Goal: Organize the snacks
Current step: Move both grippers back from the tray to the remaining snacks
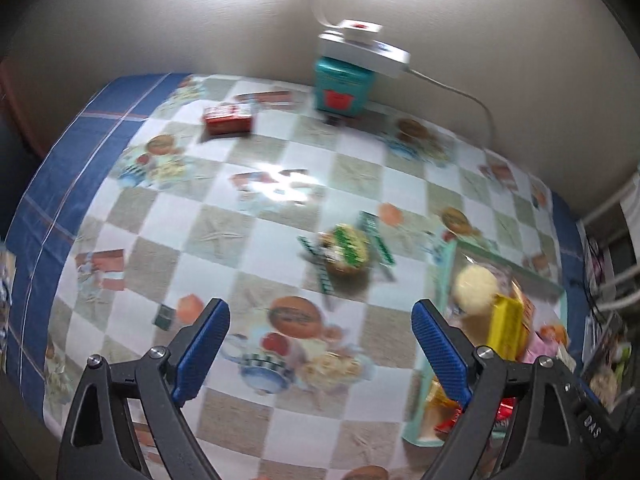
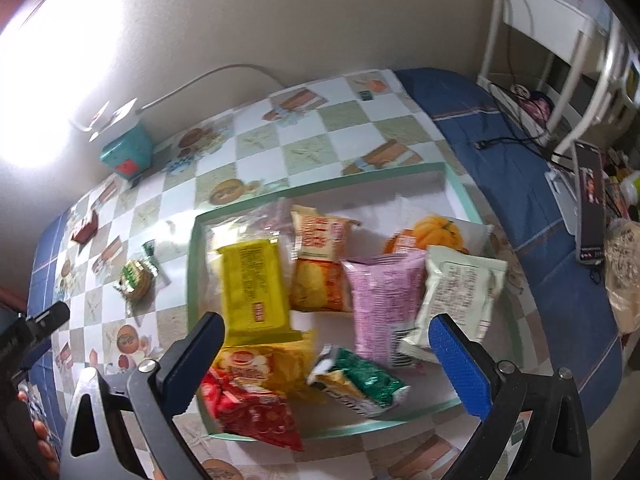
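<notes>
A green-rimmed white tray [image 2: 320, 179] holds several snack packets: a yellow one [image 2: 252, 280], a pink one [image 2: 384, 296], a pale green one [image 2: 456, 292], a red one [image 2: 252, 408]. My right gripper [image 2: 326, 342] hovers open and empty above the tray's near side. A round green-wrapped snack [image 1: 346, 250] lies loose on the checked tablecloth, ahead of my left gripper [image 1: 320, 320], which is open and empty. It also shows in the right wrist view [image 2: 136, 276], left of the tray. A red box [image 1: 228, 120] lies far left. The tray's edge [image 1: 448, 264] shows right of the left gripper.
A teal box [image 1: 344, 88] with a white power strip [image 1: 364, 50] on top stands against the back wall. A white rack [image 2: 560, 40] and a cluttered surface stand to the right beyond the blue table edge [image 2: 520, 184].
</notes>
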### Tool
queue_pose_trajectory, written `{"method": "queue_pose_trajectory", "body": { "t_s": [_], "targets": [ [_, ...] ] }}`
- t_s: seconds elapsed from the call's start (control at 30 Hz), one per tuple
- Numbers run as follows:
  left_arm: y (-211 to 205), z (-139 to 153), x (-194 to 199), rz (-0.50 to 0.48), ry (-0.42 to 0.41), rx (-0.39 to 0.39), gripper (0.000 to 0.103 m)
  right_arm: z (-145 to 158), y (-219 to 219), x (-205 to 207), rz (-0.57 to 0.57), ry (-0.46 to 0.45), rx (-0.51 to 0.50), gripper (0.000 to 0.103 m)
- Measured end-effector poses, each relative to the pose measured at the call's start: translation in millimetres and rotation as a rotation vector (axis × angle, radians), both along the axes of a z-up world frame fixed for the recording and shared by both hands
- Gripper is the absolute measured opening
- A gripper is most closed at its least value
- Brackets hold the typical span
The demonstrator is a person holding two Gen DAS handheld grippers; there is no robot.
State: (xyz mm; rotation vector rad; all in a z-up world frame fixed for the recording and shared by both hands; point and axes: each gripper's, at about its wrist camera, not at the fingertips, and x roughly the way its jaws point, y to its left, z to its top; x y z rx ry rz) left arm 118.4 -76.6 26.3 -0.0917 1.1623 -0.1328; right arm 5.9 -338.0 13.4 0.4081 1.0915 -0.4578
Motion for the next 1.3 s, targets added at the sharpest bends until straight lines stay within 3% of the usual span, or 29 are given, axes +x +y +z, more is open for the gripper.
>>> {"method": "queue_pose_trajectory", "body": {
  "t_s": [0.67, 0.9, 1.13, 1.3],
  "targets": [
    [152.8, -10.9, 19.3, 0.304, 0.008, 0.105, 0.093, -19.6, 109.6, 60.8, 0.226, 0.024, 0.018, 0.103],
    [191.1, -25.7, 20.7, 0.36, 0.053, 0.061, 0.093, -32.9, 139.8, 77.5, 0.283, 0.049, 0.026, 0.103],
    [199.0, -40.2, 26.7, 0.36, 0.093, 0.029, 0.093, -56.2, 162.8, 92.0, 0.329, 0.09, 0.047, 0.103],
    [188.5, -48.3, 46.7, 0.271, 0.099, 0.014, 0.093, -62.2, 172.7, 114.9, 0.364, 0.086, 0.015, 0.103]
  ]
}}
